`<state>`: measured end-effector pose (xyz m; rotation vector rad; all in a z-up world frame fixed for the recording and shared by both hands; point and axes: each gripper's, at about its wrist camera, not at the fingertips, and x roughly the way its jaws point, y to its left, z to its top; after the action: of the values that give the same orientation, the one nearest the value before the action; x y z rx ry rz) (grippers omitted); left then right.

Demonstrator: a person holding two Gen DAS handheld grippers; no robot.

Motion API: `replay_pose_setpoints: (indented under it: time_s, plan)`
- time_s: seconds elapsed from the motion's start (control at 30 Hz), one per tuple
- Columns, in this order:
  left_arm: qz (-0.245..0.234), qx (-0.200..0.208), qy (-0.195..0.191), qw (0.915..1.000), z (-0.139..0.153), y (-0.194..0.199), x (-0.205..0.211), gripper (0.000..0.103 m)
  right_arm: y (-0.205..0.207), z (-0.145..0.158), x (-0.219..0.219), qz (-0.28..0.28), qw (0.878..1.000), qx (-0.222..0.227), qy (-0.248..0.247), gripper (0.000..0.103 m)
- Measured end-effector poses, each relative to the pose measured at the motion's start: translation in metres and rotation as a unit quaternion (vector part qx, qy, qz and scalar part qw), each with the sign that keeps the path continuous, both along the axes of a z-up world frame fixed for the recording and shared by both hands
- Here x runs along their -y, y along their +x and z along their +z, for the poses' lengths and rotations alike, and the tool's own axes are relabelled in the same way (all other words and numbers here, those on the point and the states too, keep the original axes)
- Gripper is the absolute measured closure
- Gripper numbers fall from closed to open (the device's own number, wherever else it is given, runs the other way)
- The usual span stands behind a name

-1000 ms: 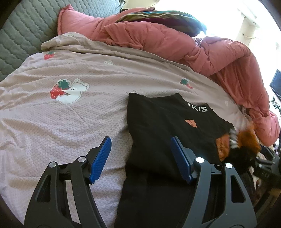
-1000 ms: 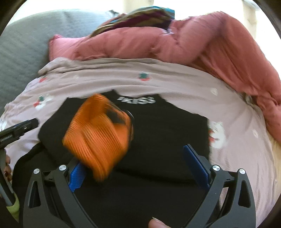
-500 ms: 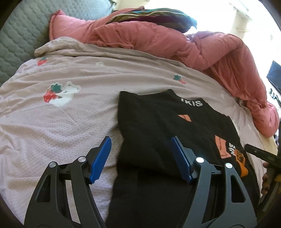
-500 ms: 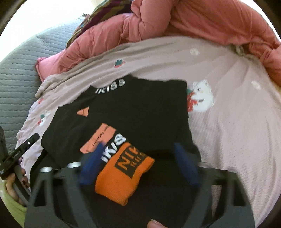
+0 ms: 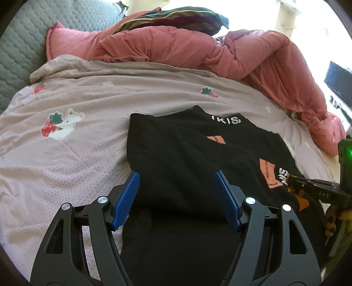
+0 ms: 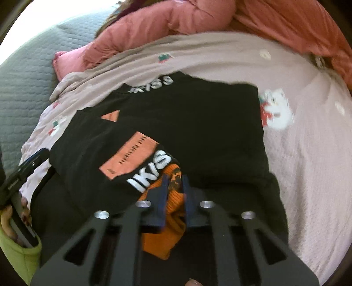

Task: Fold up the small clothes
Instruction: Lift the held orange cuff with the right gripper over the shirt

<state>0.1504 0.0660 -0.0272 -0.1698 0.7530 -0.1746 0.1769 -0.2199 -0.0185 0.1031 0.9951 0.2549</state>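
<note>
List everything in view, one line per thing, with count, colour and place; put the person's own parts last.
black garment: one, black with white lettering and orange patches, folded on the bedspread.
orange knit piece: one, orange, on the near edge of the black garment, pinched by the right hand-held gripper.
bedspread: one, pale pink with strawberry and bear prints, covering the bed.
quilt: one, salmon pink, bunched along the far side of the bed.
striped fabric: one, multicoloured, on top of the quilt.
padded surface: one, grey quilted, far left.
left hand-held gripper: one, black with blue pads, open over the garment's near left part.
right hand-held gripper: one, black with blue pads, just closed on the orange knit piece.
sleeve: one, lime green, at the left edge of the right wrist view.
</note>
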Motion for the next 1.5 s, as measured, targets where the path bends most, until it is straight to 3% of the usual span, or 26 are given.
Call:
replay_pose_setpoints:
  time_s: [0.2,0.37,0.53,0.7,0.93,1.13,1.33,1.5]
  plan:
    - [0.025,-0.013,-0.055,0.9981,-0.004,0.004,-0.025,0.041,0.008,0.043,-0.001,0.026,0.997,0.07,-0.024,0.093]
    - [0.032,-0.01,-0.049,0.9982,-0.001,0.003,-0.026,0.041,0.026,0.061,0.003,0.029,0.991,0.11,-0.066,0.093]
    - [0.064,0.014,-0.03,0.9974,0.009,-0.001,-0.03,0.043,0.043,0.049,0.015,0.011,0.992,0.1,-0.078,0.093]
    - [0.078,0.007,-0.024,0.9966,0.016,0.006,-0.035,0.043,0.055,0.033,0.02,0.0,0.991,0.091,-0.101,0.093]
    - [0.027,-0.01,0.022,0.9994,0.022,0.026,0.012,0.043,0.062,0.019,0.019,-0.007,0.989,0.085,-0.118,0.093]
    - [0.002,-0.029,0.04,0.9988,0.01,0.043,0.041,0.043,0.062,0.018,0.017,-0.008,0.989,0.085,-0.122,0.093]
    - [-0.016,-0.064,0.083,0.9944,-0.017,0.052,0.05,0.043,0.063,0.016,0.013,-0.01,0.987,0.084,-0.134,0.093]
    - [-0.011,-0.079,0.07,0.9944,-0.03,0.052,0.042,0.042,0.064,0.014,0.022,-0.052,0.98,0.081,-0.172,0.087]
